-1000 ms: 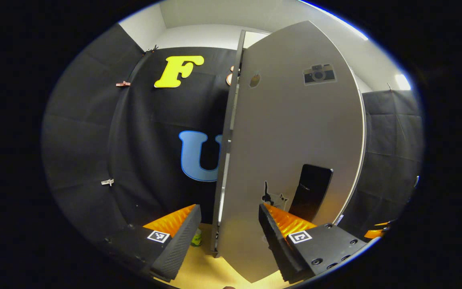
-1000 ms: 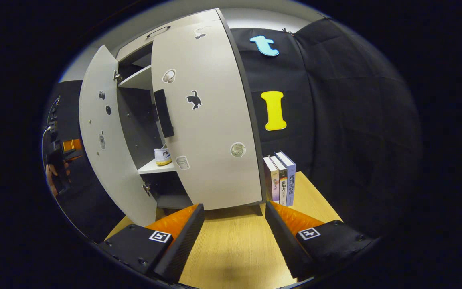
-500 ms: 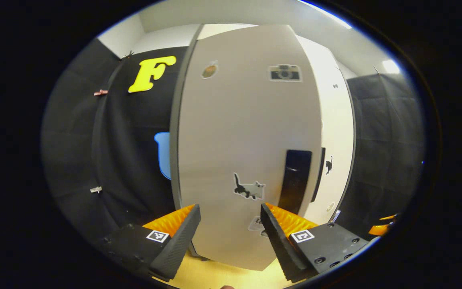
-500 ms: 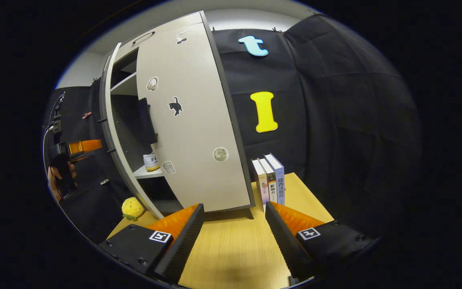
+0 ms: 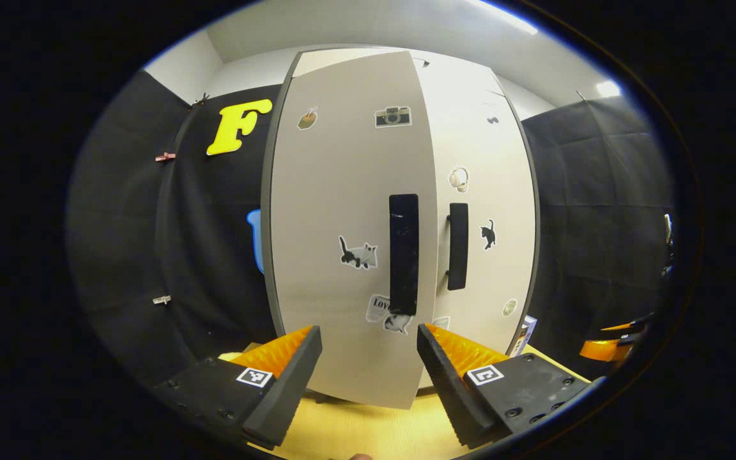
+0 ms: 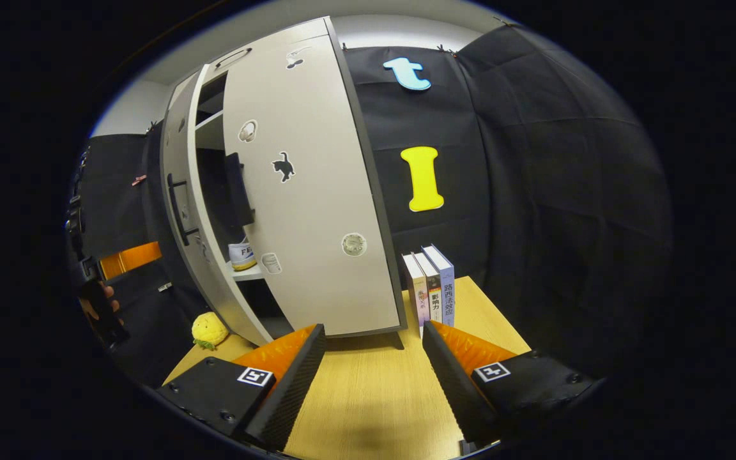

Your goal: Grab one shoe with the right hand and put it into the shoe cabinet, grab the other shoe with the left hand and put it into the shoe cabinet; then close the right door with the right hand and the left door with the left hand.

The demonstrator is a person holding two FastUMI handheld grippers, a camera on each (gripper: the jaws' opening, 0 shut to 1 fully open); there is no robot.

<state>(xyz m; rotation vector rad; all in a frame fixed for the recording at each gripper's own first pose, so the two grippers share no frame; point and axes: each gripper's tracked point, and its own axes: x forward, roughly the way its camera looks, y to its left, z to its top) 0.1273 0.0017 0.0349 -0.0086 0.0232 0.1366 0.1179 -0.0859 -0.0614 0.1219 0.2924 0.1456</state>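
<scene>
You are on the last step: the left door (image 5: 342, 230) of the shoe cabinet (image 6: 307, 191) stands just ahead of your left claw (image 5: 368, 377), nearly shut but, seen past the right claw (image 6: 371, 377), ajar, with one shoe (image 6: 242, 254) on the shelf inside. Both claws are spread wide and hold nothing. The next move likely calls for a gentle push until the left door sits flush with the right door (image 5: 476, 211). The wooden surface (image 6: 368, 396) below carries upright books (image 6: 435, 287) just right of the cabinet and a yellow plush toy (image 6: 209, 329) to the left, with black cloth walls around.
</scene>
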